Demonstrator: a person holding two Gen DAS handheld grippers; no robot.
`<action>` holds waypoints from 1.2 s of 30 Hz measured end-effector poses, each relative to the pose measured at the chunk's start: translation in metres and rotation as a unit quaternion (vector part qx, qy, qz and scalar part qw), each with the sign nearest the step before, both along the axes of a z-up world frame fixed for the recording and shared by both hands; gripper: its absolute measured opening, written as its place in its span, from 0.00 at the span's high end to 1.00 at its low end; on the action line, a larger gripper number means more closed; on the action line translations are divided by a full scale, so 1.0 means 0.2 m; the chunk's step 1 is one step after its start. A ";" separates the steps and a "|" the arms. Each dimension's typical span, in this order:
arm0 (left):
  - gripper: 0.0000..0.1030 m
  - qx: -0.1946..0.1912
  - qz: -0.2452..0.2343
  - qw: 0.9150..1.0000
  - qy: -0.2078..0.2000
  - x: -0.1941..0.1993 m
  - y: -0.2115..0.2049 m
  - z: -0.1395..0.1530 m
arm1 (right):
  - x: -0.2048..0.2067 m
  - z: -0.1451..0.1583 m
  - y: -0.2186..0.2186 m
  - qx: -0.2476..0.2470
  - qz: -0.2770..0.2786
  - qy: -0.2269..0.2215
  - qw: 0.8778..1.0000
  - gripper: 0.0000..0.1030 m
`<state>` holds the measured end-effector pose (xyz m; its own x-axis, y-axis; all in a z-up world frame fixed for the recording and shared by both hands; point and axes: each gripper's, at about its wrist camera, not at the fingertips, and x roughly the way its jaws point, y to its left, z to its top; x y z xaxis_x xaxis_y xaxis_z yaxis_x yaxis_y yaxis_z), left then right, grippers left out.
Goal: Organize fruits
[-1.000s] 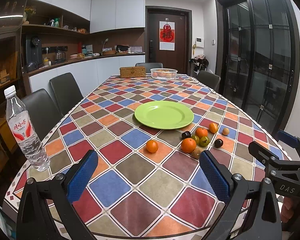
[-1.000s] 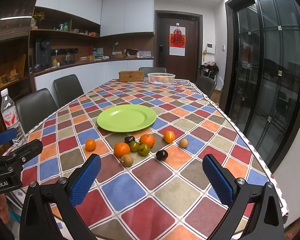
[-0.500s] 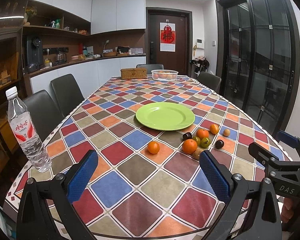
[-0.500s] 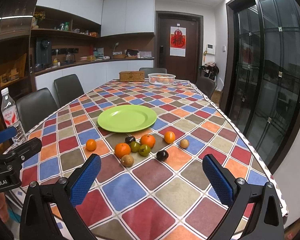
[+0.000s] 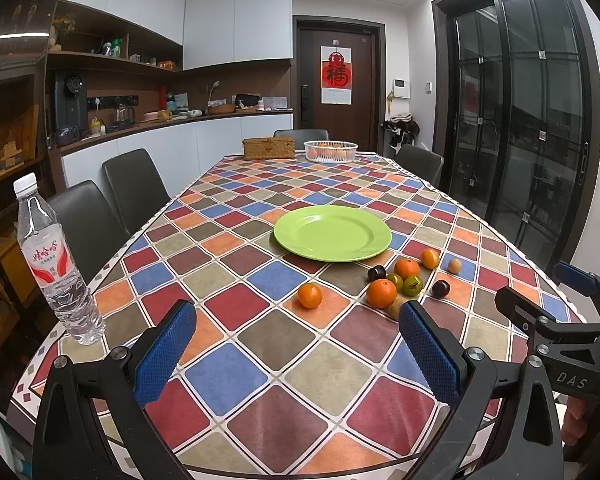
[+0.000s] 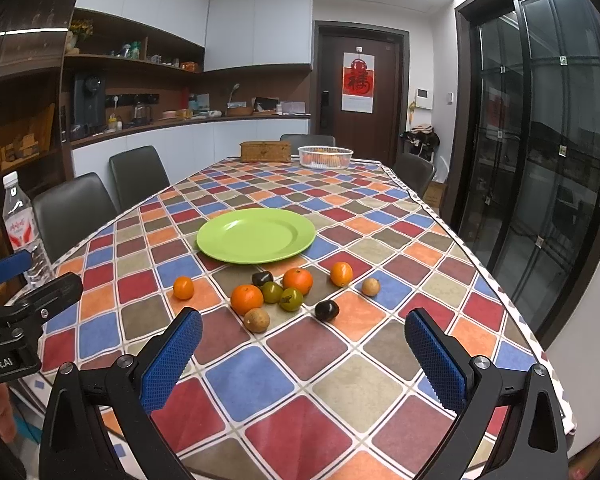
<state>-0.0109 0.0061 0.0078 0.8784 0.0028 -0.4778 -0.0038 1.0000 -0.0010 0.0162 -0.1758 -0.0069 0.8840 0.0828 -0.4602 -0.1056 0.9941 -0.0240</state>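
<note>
Both the left gripper [image 5: 294,354] and right gripper [image 6: 304,354] hover released, holding nothing. The fruits [image 6: 272,292] lie loose on the worktop [image 6: 340,380] at 6 o'clock of the green plate [image 6: 256,234], probably their destination.

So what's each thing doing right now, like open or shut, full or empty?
Left tool: open, holding nothing.
Right tool: open, holding nothing.
Green plate: empty, flat on the table.
Fruits: loose on the tablecloth beside the plate, none on it.
Water bottle: upright, capped.
White basket: at the far end, orange things inside.
Woven box: lid shut.
</note>
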 end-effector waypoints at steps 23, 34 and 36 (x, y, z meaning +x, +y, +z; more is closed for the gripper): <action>0.00 -0.004 0.003 1.000 0.017 0.06 0.06 -0.04 | 0.05 -0.07 0.03 -0.003 0.007 0.025 1.000 0.00; 0.00 -0.003 0.002 0.999 0.048 0.19 0.08 -0.16 | 0.16 -0.14 0.08 -0.020 0.019 0.065 0.998 0.00; 0.00 0.002 -0.001 0.999 0.051 0.23 0.08 -0.17 | 0.19 -0.15 0.09 -0.022 0.022 0.071 0.997 0.01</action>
<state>0.0355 0.0217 -0.0262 0.8247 0.0032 -0.5656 -0.0019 1.0000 0.0028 0.0541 -0.1586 -0.0367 0.8052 0.0961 -0.5851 -0.1541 0.9868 -0.0500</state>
